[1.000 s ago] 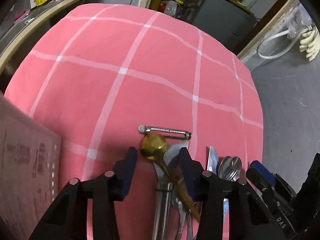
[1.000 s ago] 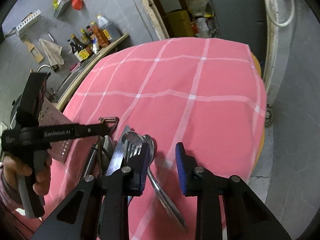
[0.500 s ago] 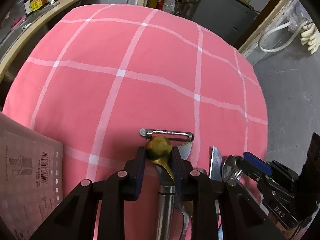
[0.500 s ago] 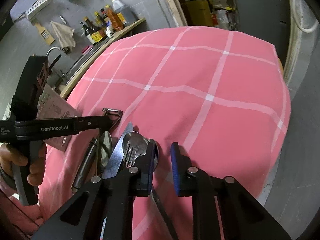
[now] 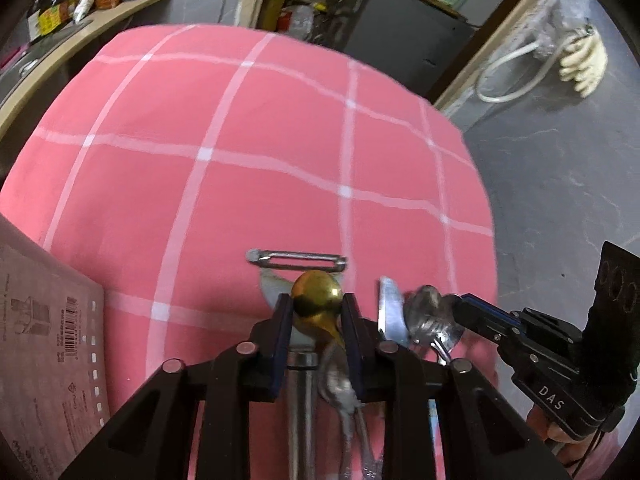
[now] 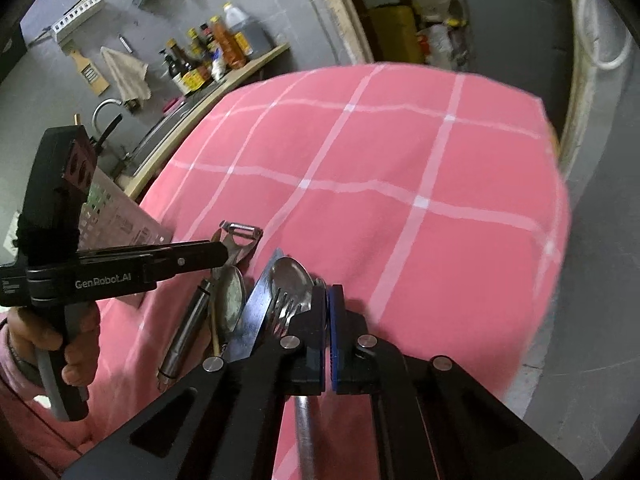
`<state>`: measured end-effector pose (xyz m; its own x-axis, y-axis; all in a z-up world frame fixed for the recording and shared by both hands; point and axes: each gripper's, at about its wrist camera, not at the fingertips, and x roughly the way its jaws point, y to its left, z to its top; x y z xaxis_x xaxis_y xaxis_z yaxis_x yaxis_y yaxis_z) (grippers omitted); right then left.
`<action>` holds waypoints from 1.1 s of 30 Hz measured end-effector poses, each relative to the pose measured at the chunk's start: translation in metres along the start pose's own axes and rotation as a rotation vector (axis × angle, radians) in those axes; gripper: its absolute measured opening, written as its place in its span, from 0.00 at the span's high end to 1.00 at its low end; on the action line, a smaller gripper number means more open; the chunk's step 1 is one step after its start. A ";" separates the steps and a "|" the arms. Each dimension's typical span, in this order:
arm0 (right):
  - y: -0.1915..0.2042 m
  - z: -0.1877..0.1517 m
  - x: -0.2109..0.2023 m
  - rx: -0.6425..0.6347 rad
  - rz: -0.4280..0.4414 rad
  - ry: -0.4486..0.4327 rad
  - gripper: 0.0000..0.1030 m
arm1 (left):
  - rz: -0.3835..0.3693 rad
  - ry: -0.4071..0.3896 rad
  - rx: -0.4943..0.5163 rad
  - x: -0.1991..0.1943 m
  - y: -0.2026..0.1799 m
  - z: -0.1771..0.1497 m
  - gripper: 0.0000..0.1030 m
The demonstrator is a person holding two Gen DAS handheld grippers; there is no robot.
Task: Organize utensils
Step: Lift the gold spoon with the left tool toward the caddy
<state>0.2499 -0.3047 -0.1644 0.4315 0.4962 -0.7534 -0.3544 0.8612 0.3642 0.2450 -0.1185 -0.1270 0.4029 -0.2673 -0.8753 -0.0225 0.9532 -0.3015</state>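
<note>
Two grippers work one pile of utensils on the pink cloth (image 5: 240,184). At the far left stands a perforated bin (image 5: 44,344), probably their destination. The left gripper (image 5: 316,312) pinches the gold spoon (image 5: 316,298) by its bowl, above the peeler (image 5: 298,261). The right gripper (image 6: 328,320) is pressed together beside the fork (image 6: 282,306) and steel spoon (image 6: 290,278), perhaps on a handle; I cannot tell.

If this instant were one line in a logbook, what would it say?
left gripper: shut on gold spoon | right gripper: shut on a steel handle | peeler: on cloth
</note>
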 end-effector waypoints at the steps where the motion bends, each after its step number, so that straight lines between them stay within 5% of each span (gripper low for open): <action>1: 0.002 -0.001 -0.006 -0.001 -0.021 -0.020 0.98 | -0.019 -0.003 0.007 -0.003 -0.003 -0.001 0.94; 14: 0.001 -0.005 -0.053 0.035 -0.144 -0.157 0.98 | -0.046 -0.008 0.013 -0.008 -0.010 0.003 0.97; 24: 0.046 0.023 -0.109 -0.108 -0.350 -0.362 0.98 | -0.084 -0.306 0.098 -0.088 -0.033 0.029 0.97; 33: 0.110 0.042 -0.161 -0.218 -0.420 -0.506 0.98 | -0.168 -0.459 0.075 -0.151 -0.015 0.044 0.97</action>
<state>0.1764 -0.2856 0.0200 0.8836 0.1614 -0.4395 -0.2083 0.9762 -0.0603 0.2246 -0.0861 0.0258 0.7574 -0.3440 -0.5549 0.1361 0.9145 -0.3811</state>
